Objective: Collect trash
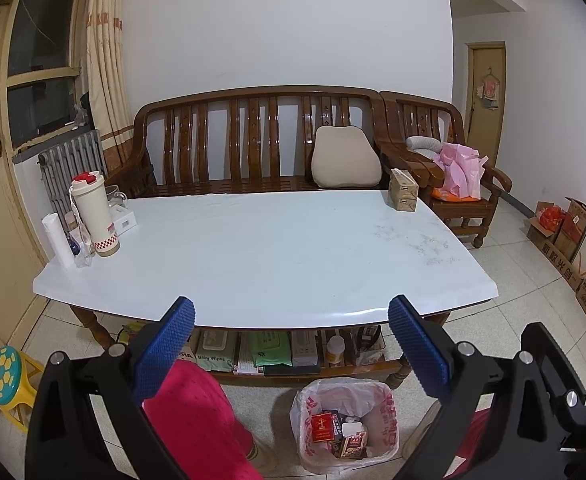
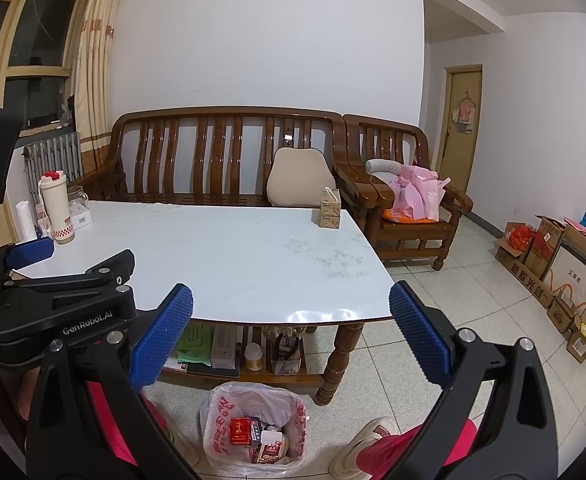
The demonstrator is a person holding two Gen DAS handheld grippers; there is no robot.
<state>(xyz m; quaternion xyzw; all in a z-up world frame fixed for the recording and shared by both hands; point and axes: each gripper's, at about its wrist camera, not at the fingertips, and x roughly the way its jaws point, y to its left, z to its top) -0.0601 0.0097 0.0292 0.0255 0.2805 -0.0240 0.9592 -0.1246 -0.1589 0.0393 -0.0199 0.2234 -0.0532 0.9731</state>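
A bin lined with a white plastic bag (image 1: 347, 426) (image 2: 253, 428) stands on the floor in front of the table; red and dark packets and white paper lie inside it. My left gripper (image 1: 291, 340) is open above the table's near edge, nothing between its blue pads. My right gripper (image 2: 291, 330) is open too, holding nothing; the left gripper's body (image 2: 53, 300) shows at its left. The white tabletop (image 1: 253, 248) (image 2: 221, 256) carries a thermos (image 1: 93, 212) (image 2: 56, 206) with small items at its far left and a tan box (image 1: 403, 190) (image 2: 329, 208) at its far right.
A wooden bench with a beige cushion (image 1: 345, 158) and an armchair holding pink bags (image 1: 459, 176) stand behind the table. Cardboard boxes (image 2: 553, 272) line the right wall. The shelf under the table holds wipes and jars. A person's pink-clad legs (image 1: 197, 420) flank the bin. A small stool (image 1: 7, 380) sits left.
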